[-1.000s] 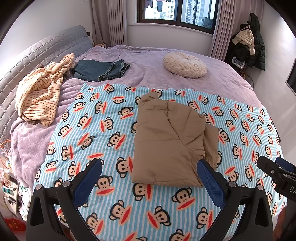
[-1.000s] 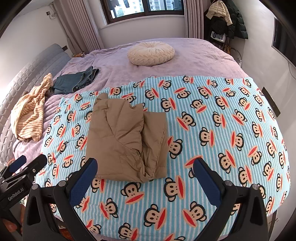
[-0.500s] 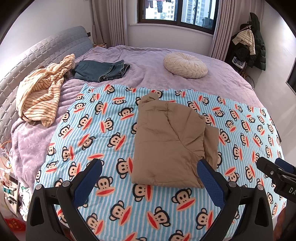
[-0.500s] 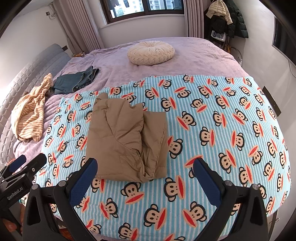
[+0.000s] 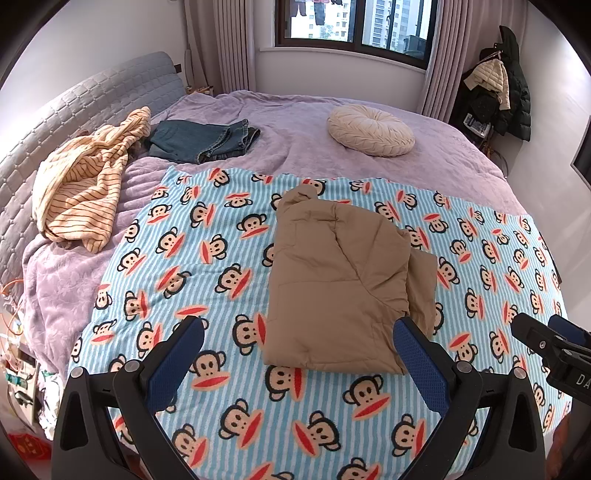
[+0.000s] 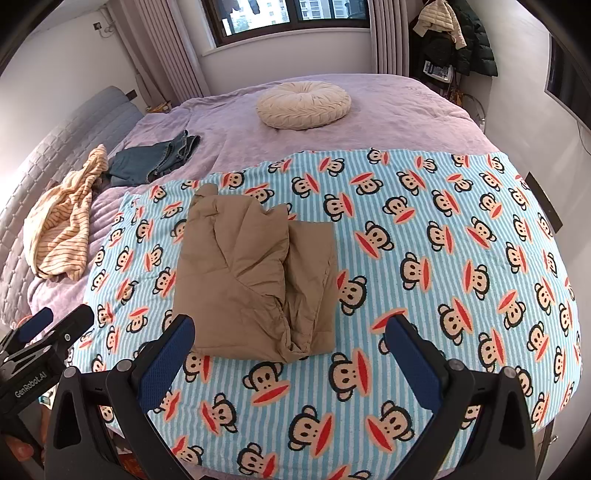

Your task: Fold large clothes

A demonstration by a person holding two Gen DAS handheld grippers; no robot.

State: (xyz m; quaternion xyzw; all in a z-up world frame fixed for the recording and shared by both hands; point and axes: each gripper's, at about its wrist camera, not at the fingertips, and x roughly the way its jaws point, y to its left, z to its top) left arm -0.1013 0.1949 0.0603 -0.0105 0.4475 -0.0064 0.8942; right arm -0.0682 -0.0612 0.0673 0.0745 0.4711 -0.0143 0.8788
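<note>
Currently, the folded tan jacket (image 5: 340, 284) lies on the monkey-print blanket (image 5: 207, 266). Left gripper (image 5: 295, 354) and right gripper (image 6: 291, 350) fingers are spread apart, empty.

A round cream cushion (image 5: 371, 129) lies near the bed's far edge; coats (image 5: 498, 85) hang in the room's right corner beside the window (image 5: 354, 22).

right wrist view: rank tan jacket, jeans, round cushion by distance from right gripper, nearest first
From the right gripper:
1. Tan jacket, folded on the monkey blanket, just ahead.
2. Jeans, far left, on the purple cover.
3. Round cushion, at the back near the window.
</note>
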